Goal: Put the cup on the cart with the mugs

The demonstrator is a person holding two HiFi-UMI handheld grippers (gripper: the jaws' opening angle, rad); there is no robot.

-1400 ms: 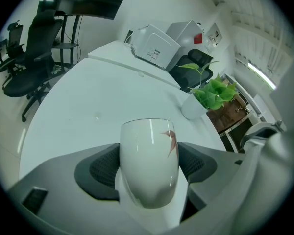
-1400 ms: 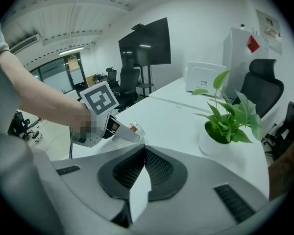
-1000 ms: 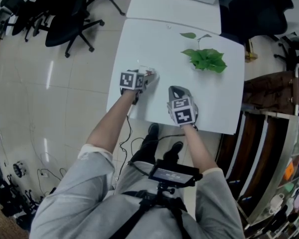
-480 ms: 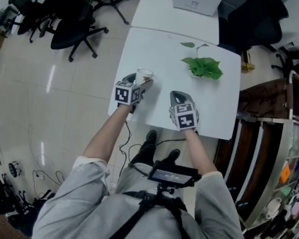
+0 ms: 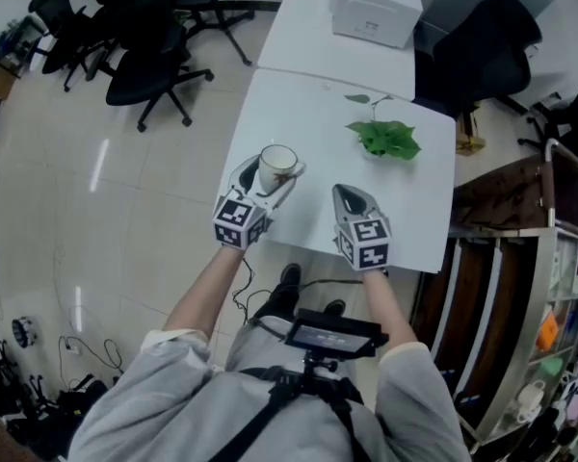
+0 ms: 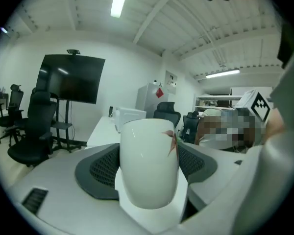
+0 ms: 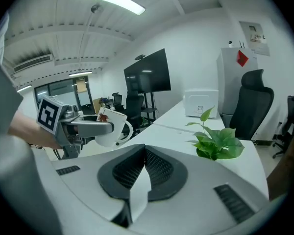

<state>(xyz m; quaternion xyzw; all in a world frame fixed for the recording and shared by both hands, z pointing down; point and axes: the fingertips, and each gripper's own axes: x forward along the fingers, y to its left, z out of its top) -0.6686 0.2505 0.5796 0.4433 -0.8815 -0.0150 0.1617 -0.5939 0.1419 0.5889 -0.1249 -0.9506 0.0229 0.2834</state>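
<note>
**Carrying the cup to the cart.** The left gripper (image 5: pixel 268 176) has its jaws spread wide and clamped on the body of a white cup (image 6: pixel 148 160) with a red leaf print, one ribbed pad on each side. The cup sits upright, mouth up, with its handle pointing towards the person's right. It is held clear of the white table (image 5: pixel 405 210), above the near left corner. The right gripper (image 7: pixel 143 155) hovers over the near edge of the table, its jaws closed together and empty. A potted plant (image 5: pixel 383 138) stands well apart, on the far side of the table.

The shelved cart (image 5: pixel 555 210) stands at the person's right, beyond the table. The pale shapes on a low shelf (image 5: pixel 535 391) appear to be the mugs, though they are too small to confirm.

The step in hand is judged to be transport. To do it well:
- Keep the cup level and the grip unchanged.
- Swing it around the table's near edge, not across the plant.
- Lower it onto a free spot beside the mugs.
- Release only once its base rests flat.
</note>
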